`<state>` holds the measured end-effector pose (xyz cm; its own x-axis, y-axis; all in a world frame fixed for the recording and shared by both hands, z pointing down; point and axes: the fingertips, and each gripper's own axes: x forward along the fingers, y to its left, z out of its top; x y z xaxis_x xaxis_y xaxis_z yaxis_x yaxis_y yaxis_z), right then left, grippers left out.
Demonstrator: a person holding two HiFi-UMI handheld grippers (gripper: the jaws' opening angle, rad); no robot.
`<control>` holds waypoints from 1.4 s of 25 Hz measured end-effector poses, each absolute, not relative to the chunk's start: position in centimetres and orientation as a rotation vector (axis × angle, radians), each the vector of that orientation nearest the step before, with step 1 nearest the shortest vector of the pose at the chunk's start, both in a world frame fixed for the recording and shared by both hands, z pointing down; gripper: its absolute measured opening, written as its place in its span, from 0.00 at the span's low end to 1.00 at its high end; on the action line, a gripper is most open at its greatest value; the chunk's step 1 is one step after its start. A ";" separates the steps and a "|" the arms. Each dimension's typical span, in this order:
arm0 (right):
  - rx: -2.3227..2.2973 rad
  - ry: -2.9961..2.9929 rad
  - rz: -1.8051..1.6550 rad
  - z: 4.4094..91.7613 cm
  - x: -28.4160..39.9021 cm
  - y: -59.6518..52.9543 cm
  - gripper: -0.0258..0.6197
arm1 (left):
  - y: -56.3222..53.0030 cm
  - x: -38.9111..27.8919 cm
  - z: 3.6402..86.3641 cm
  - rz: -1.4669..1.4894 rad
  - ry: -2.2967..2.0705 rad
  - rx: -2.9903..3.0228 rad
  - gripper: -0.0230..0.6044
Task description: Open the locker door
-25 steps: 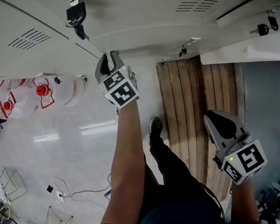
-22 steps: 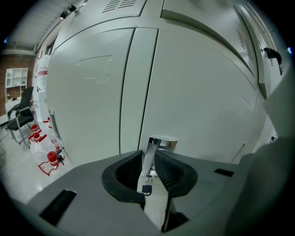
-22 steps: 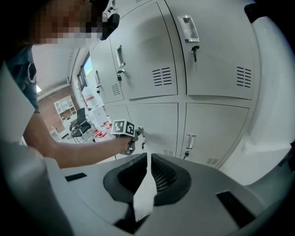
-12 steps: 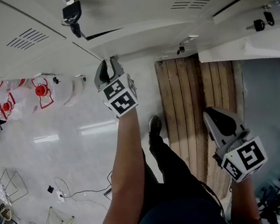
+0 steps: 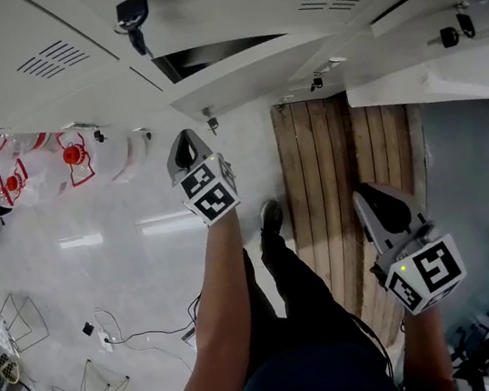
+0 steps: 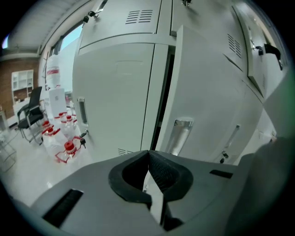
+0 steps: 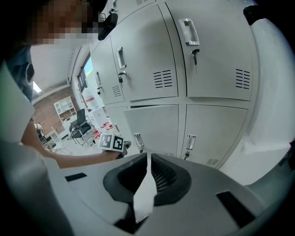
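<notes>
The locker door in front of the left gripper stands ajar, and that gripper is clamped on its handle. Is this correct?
Not quite. The locker door stands ajar, but the left gripper holds nothing: its jaws have just closed empty, and the handle stands apart, ahead of them. The left gripper view shows this.

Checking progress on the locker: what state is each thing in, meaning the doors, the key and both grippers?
Locker door: ajar, dark gap along its edge.
Door above it: closed.
Key: left in its lock, hanging.
Left gripper: jaws have just closed, nothing between them, short of the handle.
Right gripper: shut, empty, held back from the lockers.
</notes>
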<state>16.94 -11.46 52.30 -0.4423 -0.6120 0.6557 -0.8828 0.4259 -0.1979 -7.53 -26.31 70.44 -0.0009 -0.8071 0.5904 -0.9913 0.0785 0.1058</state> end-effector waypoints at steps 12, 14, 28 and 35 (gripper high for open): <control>1.205 -2.218 0.724 52.6 14.6 -11.3 0.10 | -27.6 -4.5 68.5 0.485 -1.398 2.395 0.38; 1.209 -2.208 0.726 52.7 14.7 -11.2 0.10 | -28.2 -4.1 68.2 0.487 -1.352 2.433 0.35; 1.237 -2.208 0.740 52.4 14.5 -11.1 0.10 | -26.2 -4.4 68.4 0.582 -1.333 2.443 0.20; 1.237 -2.219 0.740 52.1 14.1 -10.9 0.10 | -23.3 -3.4 68.5 0.591 -1.297 2.443 0.19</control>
<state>14.09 -10.95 52.12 -0.4692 -0.6041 0.6442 -0.8698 0.4423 -0.2188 -3.39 -23.32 68.46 0.5040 -0.7086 0.4938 -0.8375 -0.5407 0.0789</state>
